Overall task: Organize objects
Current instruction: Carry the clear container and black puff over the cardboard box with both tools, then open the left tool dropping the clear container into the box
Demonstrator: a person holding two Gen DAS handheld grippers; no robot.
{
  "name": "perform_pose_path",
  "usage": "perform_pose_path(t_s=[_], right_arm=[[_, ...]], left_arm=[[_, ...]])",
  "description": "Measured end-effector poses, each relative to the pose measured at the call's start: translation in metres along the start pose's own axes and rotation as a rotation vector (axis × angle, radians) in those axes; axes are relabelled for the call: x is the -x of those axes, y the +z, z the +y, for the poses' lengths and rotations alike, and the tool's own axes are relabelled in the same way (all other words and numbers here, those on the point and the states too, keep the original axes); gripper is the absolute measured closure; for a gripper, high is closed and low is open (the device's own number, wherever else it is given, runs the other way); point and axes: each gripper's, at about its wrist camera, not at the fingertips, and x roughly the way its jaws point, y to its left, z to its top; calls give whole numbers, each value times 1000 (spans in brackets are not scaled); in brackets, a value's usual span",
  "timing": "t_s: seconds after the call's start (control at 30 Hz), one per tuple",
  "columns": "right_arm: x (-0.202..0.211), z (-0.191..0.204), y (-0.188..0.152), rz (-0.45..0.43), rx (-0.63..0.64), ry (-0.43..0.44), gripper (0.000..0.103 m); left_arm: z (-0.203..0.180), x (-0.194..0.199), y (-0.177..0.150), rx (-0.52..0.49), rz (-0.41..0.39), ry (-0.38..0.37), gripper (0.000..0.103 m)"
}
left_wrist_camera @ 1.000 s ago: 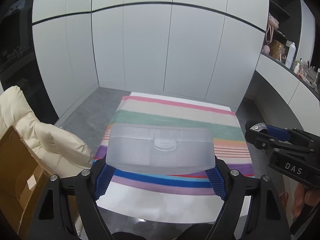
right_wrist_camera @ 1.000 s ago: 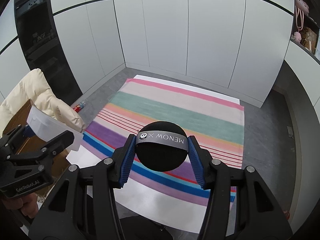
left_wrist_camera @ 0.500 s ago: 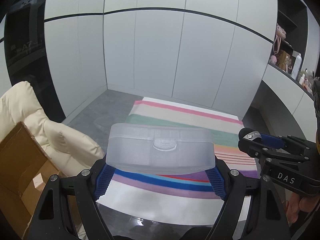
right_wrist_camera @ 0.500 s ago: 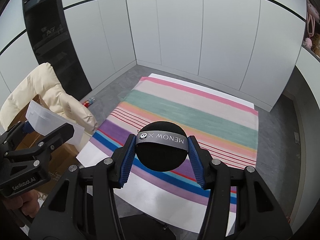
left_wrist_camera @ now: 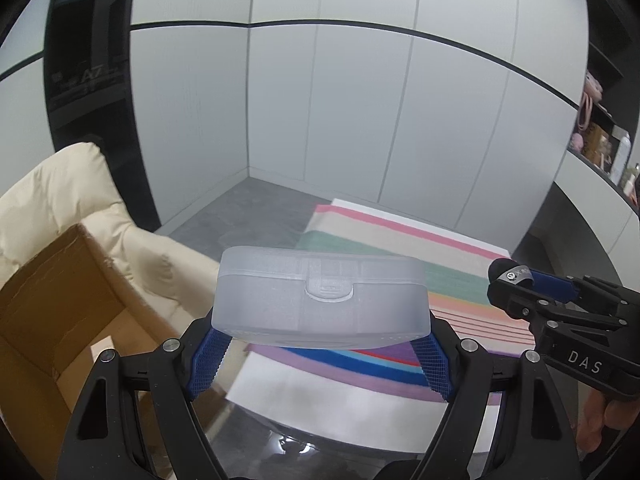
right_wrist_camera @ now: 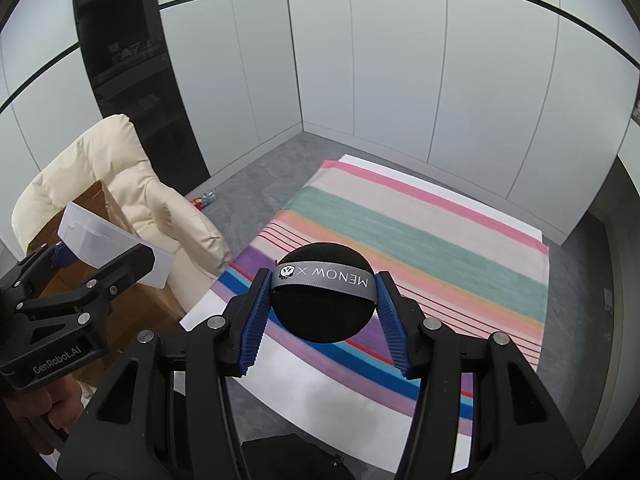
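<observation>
My left gripper (left_wrist_camera: 320, 354) is shut on a frosted clear plastic case (left_wrist_camera: 320, 298) with a front clasp, held level in the air. The case also shows in the right wrist view (right_wrist_camera: 116, 246), at the left above an open cardboard box (right_wrist_camera: 100, 208). My right gripper (right_wrist_camera: 324, 312) is shut on a round black puff with a grey "MENOW" ribbon (right_wrist_camera: 325, 298). The right gripper and puff show in the left wrist view (left_wrist_camera: 516, 278) to the right of the case. The cardboard box (left_wrist_camera: 52, 304) lies at lower left of the left gripper.
A cream padded chair (right_wrist_camera: 120, 184) stands behind the box. A striped rug (right_wrist_camera: 420, 248) covers the grey floor (right_wrist_camera: 264, 176). White cabinet walls (right_wrist_camera: 400, 72) close the room. A shelf with bottles (left_wrist_camera: 616, 156) is at right. A small red item (right_wrist_camera: 202, 200) lies on the floor.
Both grippers have swung left with their loads still held. The box and chair have come further into view, and the rug has shifted right.
</observation>
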Motion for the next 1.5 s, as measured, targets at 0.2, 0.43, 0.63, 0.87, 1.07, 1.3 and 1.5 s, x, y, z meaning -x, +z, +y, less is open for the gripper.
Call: perform_pose_path(t_s=[0.2,0.43,0.63,0.87,1.07,1.3,1.5], right_arm=[[-9,22,8,-1,33,25,49],[-21,51,17,1,70,61,49],[-28,75,22,3,101,95,49],[-35,104,26,6,138,125,49],[-40,123,28,9,161,146,49],[-44,145,30,13,186,171,49],[-47,165,32,14,211,196,49]], left_arm=[[24,3,1,31,-9,39,21],[52,5,-1,60,-9,85,21],[77,6,-6,100,-8,114,20],[98,11,-8,127,-11,148,20],[118,15,-12,156,-6,177,20],[135,14,-18,169,7,201,19],[145,27,-23,184,-26,307,0]])
